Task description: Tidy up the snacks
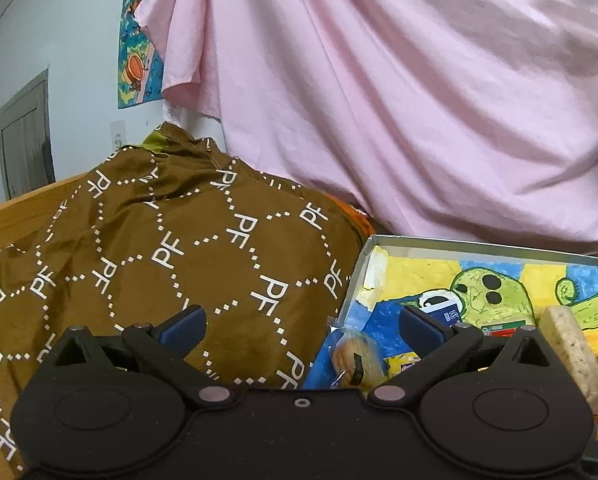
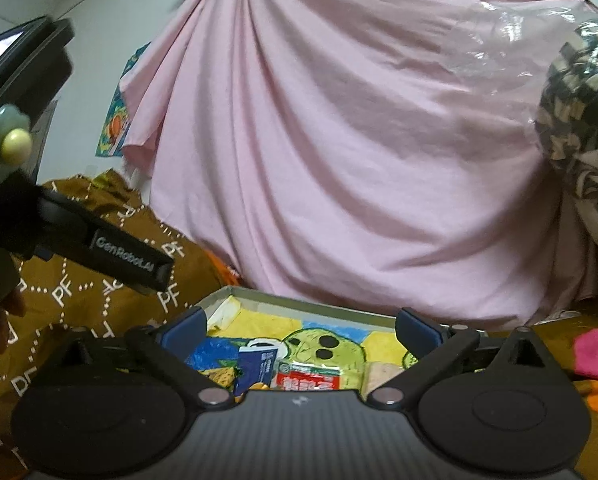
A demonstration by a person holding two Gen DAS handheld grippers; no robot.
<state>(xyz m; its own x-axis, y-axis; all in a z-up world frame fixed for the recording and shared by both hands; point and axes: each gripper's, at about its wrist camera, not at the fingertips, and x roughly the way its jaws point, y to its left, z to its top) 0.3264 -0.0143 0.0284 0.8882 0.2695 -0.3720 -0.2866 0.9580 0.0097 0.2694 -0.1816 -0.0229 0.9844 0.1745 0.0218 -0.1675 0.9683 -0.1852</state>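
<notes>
- Holding both grippers above the snacks, I see the left gripper (image 1: 301,322) with jaws spread wide, gripping nothing.
- My right gripper (image 2: 301,326) likewise gapes wide, gripping nothing.
- Snacks lie inside the shallow box (image 1: 479,245): a wrapped cookie (image 1: 353,356), a red packet (image 2: 309,376), a pale bar (image 1: 571,352).

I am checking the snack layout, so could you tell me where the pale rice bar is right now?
In the left wrist view the pale rice bar lies at the right side of the shallow box, on its cartoon-drawing lining, right of the red packet.
</notes>
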